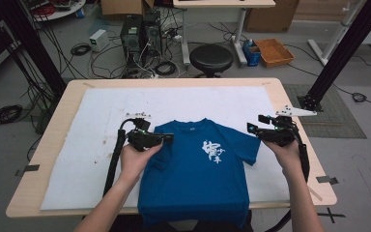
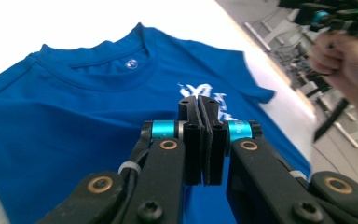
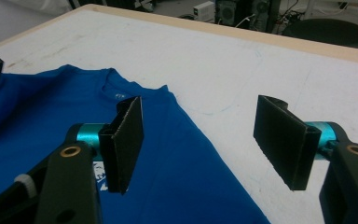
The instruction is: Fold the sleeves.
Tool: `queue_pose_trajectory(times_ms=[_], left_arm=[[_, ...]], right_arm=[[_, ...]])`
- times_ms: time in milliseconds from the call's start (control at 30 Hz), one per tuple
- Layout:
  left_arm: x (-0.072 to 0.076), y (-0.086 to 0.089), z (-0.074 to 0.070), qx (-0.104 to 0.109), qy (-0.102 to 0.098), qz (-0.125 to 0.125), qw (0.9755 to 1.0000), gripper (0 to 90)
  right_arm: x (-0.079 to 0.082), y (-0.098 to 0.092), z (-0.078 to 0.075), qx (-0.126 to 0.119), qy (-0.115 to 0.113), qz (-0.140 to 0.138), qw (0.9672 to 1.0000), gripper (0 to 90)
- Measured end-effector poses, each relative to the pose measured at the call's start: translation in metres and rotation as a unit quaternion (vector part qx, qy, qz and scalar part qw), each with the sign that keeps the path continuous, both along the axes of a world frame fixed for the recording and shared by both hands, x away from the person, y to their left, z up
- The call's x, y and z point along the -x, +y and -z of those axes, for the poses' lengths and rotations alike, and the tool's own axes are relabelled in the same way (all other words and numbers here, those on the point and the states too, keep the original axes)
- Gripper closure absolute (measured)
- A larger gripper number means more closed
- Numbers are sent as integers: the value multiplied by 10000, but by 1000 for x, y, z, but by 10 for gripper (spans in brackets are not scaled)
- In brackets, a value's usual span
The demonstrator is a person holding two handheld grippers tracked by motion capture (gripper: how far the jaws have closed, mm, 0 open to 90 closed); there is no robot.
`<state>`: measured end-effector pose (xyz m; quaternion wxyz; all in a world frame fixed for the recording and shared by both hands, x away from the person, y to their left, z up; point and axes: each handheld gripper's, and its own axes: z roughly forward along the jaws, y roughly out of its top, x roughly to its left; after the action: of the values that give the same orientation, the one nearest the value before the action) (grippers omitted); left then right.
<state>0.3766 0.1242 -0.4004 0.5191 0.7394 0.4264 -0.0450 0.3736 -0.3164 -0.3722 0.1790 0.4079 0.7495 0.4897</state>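
A blue T-shirt (image 1: 198, 179) with a white print lies face up on the white mat, its hem hanging over the near table edge. Its left sleeve looks folded inward. My left gripper (image 1: 170, 138) hovers over the shirt's left shoulder, pointing right. In the left gripper view its jaws (image 2: 200, 105) are pressed together above the shirt (image 2: 74, 116), with no cloth seen between them. My right gripper (image 1: 255, 123) stands open over the right sleeve. In the right gripper view (image 3: 200, 121) its pads are wide apart above the shirt (image 3: 168, 182), with nothing between them.
The white mat (image 1: 101, 159) covers most of the wooden table (image 1: 53, 125). Behind the table stand a black stool (image 1: 211, 58), computer towers (image 1: 140, 31) with loose cables and an orange crate (image 1: 274, 51). Black frame posts rise at both far corners.
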Motion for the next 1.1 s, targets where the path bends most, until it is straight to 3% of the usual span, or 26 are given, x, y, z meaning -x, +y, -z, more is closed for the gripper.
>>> queue_pose_trajectory(times_ms=[133, 233, 267, 300, 333, 400, 467, 500, 567, 667, 700, 733, 867, 967, 1100], left_arm=[[-10, -10, 8, -72, -10, -17, 10000, 882], [-13, -14, 13, -117, -79, 23, 9999, 744], [-14, -15, 14, -101, -123, 71, 9998, 744], [-13, -15, 14, -99, -212, 107, 9997, 631], [-12, -15, 13, -150, -333, 171, 9992, 631], [-7, -14, 8, -178, -574, 208, 9980, 536], [-1, -10, 3, -317, -926, 212, 9950, 484], [2, -6, 0, -389, -1093, 196, 9931, 444], [8, 5, -5, -532, -1345, 108, 9894, 433], [15, 25, -10, -660, -1590, -6, 9851, 429], [20, 41, -11, -804, -1709, -101, 9820, 429], [20, 41, -11, -804, -1709, -101, 9820, 429], [30, 82, -8, -845, -1773, -283, 9801, 429], [33, 95, -3, -845, -1701, -386, 9810, 429], [33, 114, 5, -801, -1607, -492, 9825, 429]], right_arm=[[0, -1, 1, 7, 4, 23, 10000, 333], [-2, -3, 3, 31, 76, 143, 9999, 333], [-2, -3, 3, 31, 76, 143, 9999, 333], [-3, -5, 5, 33, 131, 225, 9997, 333], [-3, -5, 5, 33, 131, 225, 9997, 333], [-4, -7, 7, 9, 198, 351, 9992, 333], [-5, -11, 9, -47, 248, 481, 9985, 336], [-7, -15, 12, -110, 398, 586, 9974, 350], [-8, -17, 13, -140, 483, 639, 9967, 358], [-10, -26, 24, -3, 635, 822, 9946, 523], [-10, -28, 28, 58, 708, 865, 9937, 566], [-11, -30, 32, 96, 791, 870, 9930, 585], [-17, -36, 50, 256, 1166, 902, 9887, 651], [-19, -38, 59, 285, 1285, 967, 9866, 681], [-20, -39, 62, 258, 1301, 984, 9863, 696]])
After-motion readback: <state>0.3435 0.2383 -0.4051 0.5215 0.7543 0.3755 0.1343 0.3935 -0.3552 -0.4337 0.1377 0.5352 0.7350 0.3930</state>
